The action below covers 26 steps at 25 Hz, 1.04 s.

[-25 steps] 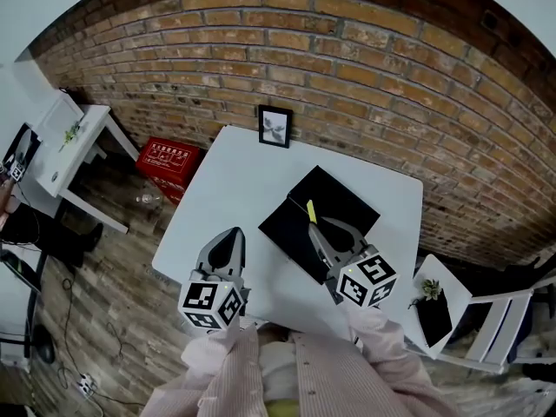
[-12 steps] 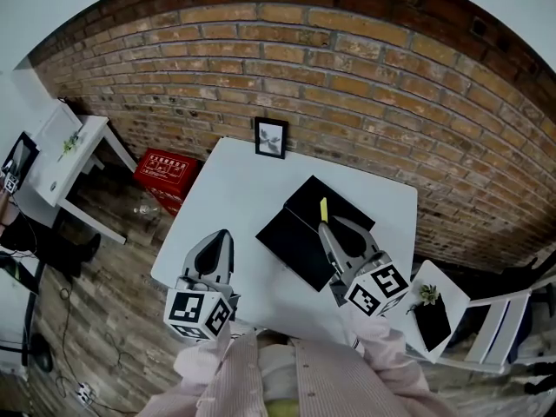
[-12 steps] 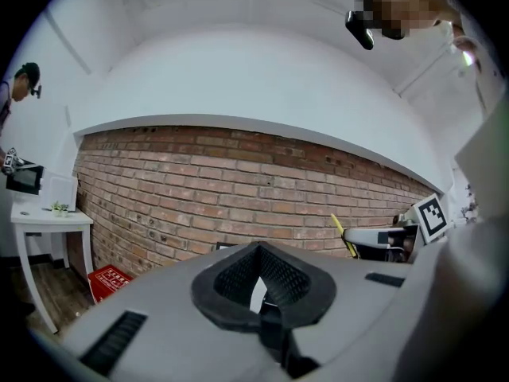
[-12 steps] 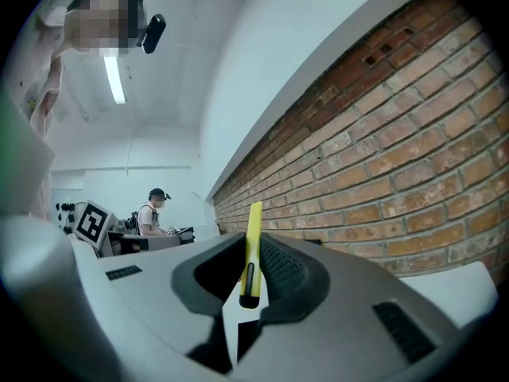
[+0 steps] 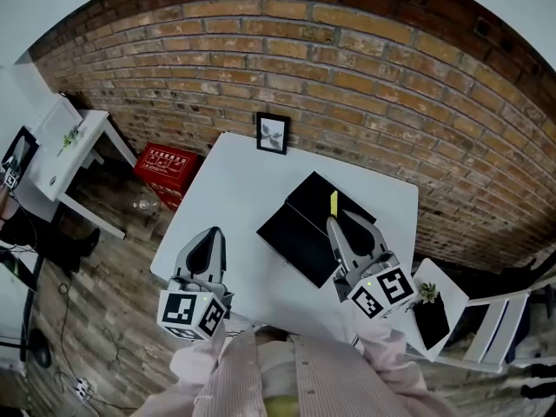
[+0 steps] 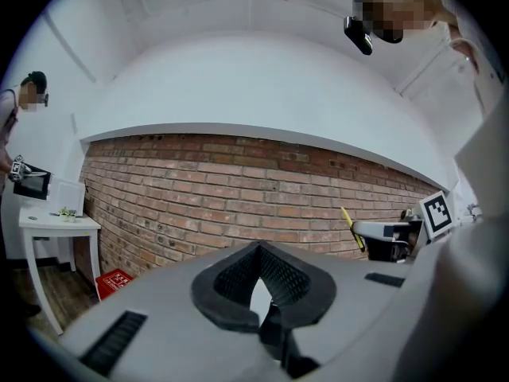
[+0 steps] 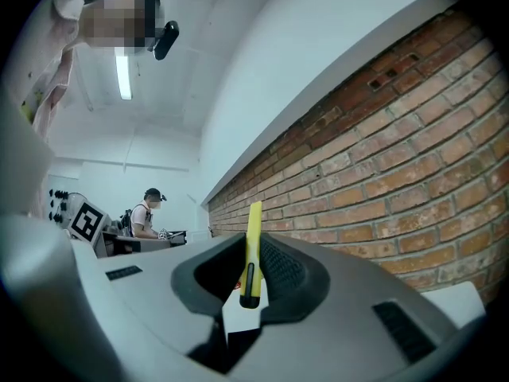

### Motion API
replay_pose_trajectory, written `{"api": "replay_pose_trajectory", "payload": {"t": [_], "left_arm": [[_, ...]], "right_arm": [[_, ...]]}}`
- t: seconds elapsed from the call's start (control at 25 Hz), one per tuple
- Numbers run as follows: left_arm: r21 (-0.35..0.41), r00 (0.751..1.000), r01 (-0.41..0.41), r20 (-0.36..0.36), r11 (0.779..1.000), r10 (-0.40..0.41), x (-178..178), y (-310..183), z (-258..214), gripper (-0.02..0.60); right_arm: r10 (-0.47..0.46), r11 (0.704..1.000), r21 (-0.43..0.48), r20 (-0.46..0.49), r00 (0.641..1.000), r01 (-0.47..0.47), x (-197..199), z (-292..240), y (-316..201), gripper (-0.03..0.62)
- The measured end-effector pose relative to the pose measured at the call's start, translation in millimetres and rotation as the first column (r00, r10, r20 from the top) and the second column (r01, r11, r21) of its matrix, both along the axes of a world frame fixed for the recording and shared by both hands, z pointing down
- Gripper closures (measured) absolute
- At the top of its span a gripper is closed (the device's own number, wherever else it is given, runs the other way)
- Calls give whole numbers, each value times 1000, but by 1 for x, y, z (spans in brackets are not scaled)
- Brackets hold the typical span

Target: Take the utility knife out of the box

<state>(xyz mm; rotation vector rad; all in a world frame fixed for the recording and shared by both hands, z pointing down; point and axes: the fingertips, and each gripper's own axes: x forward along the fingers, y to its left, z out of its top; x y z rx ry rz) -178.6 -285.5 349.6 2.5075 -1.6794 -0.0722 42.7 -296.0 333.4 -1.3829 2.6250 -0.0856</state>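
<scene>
A yellow utility knife [image 5: 334,202] is clamped between the jaws of my right gripper [image 5: 340,224] and sticks out past them, held in the air above the open black box [image 5: 295,237] on the white table [image 5: 234,189]. In the right gripper view the knife [image 7: 253,245] stands upright between the black pads of the right gripper [image 7: 253,265], with the brick wall behind it. My left gripper [image 5: 205,248] hovers over the table's near left edge, its jaws together and holding nothing. The left gripper view shows the left gripper [image 6: 258,253] level, with the knife [image 6: 347,225] at the far right.
A small framed picture [image 5: 273,133] stands at the table's far edge against the brick wall. A red crate [image 5: 165,165] and a white side table [image 5: 61,146] are on the floor at left. A white chair with a small plant [image 5: 434,307] is at right.
Both grippers have risen. The right gripper has lifted the knife up from the box and further toward the wall; the left gripper has drifted slightly left and nearer.
</scene>
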Motion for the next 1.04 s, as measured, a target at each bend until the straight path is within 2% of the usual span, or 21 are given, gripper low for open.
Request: {"api": "replay_pose_trajectory", "payload": {"t": [1.04], "left_arm": [[-8,1000,-13,-1,1000,13,5,5,6,589]], "right_arm": [[33,999,-11,-19,999,-33,7,11,4,537]]}}
